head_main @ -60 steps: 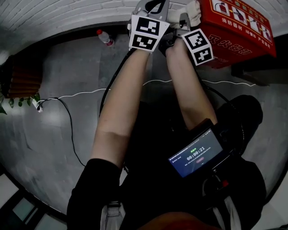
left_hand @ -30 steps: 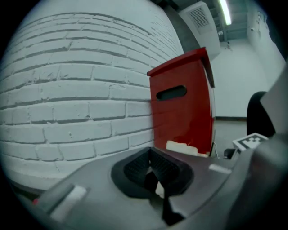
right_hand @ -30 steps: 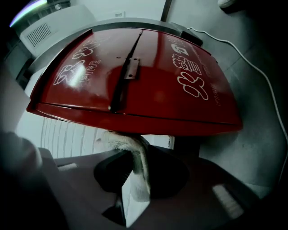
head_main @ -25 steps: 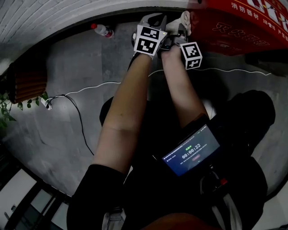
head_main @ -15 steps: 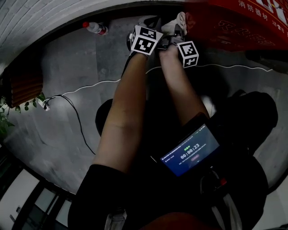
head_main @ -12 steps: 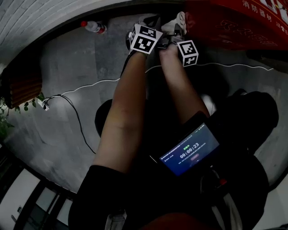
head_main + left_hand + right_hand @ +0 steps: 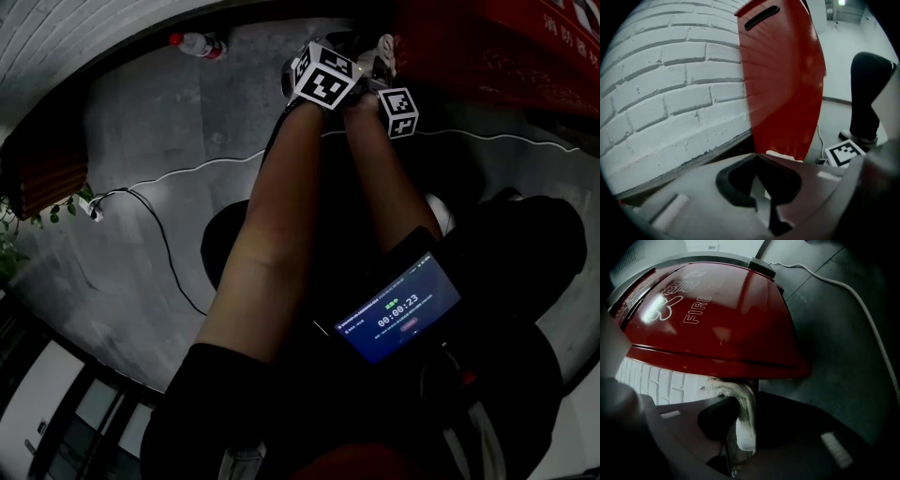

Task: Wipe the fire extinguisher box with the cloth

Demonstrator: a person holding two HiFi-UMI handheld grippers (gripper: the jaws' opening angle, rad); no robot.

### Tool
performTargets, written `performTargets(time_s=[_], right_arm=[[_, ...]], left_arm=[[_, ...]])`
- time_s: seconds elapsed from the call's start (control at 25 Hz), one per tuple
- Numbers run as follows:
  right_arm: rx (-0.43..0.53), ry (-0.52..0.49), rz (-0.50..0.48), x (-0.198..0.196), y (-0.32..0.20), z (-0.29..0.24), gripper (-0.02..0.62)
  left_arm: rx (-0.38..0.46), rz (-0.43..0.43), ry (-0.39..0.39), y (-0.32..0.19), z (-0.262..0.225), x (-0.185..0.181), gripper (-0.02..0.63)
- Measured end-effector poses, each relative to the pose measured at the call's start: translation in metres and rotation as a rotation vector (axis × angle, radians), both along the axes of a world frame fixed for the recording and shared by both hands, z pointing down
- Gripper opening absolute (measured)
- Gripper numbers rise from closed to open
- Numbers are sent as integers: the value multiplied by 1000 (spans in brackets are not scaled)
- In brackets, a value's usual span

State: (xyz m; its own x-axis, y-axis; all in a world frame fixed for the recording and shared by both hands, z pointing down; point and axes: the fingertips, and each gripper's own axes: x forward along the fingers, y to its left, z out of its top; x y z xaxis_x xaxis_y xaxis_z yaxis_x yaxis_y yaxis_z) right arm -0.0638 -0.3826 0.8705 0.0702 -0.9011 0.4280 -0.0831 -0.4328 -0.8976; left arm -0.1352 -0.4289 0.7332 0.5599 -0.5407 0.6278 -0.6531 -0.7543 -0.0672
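**Grippers and box.** My left gripper [image 7: 757, 157] has its jaws pressed together on nothing, with the tips just short of the red box [image 7: 783, 79]. My right gripper [image 7: 740, 394] is clamped on the cloth [image 7: 743, 423]. The bunched top of the cloth meets the box's lower edge. In the head view both grippers sit side by side at top centre, and the box fills the upper right.

**Surroundings.** A bottle [image 7: 192, 42] lies at upper left near the wall base. A white cable [image 7: 187, 173] curves across the left half of the frame, and a plant [image 7: 9, 253] shows at the left edge. A lit screen [image 7: 398, 314] sits at lower right. My forearms [image 7: 272, 216] cover the middle of the head view.

**Change.** Against the frame half a second earlier, the left cube [image 7: 323, 75] has shifted right and turned, and it now stands closer to the right one. The bottle and cable keep their places.

**Setting.** The floor [image 7: 141, 141] is grey and mottled. The wall [image 7: 670, 93] is white-painted brick.
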Motion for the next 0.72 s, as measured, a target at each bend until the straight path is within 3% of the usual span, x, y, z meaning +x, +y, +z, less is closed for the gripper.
performTargets(time_s=[0.44, 0.72], right_arm=[[-122, -29, -23, 1, 20, 48, 89], [-100, -54, -70, -4, 18, 42, 86]], left_arm=[[-58, 13, -71, 11, 29, 1, 3], [-53, 42, -108, 17, 30, 7, 3]])
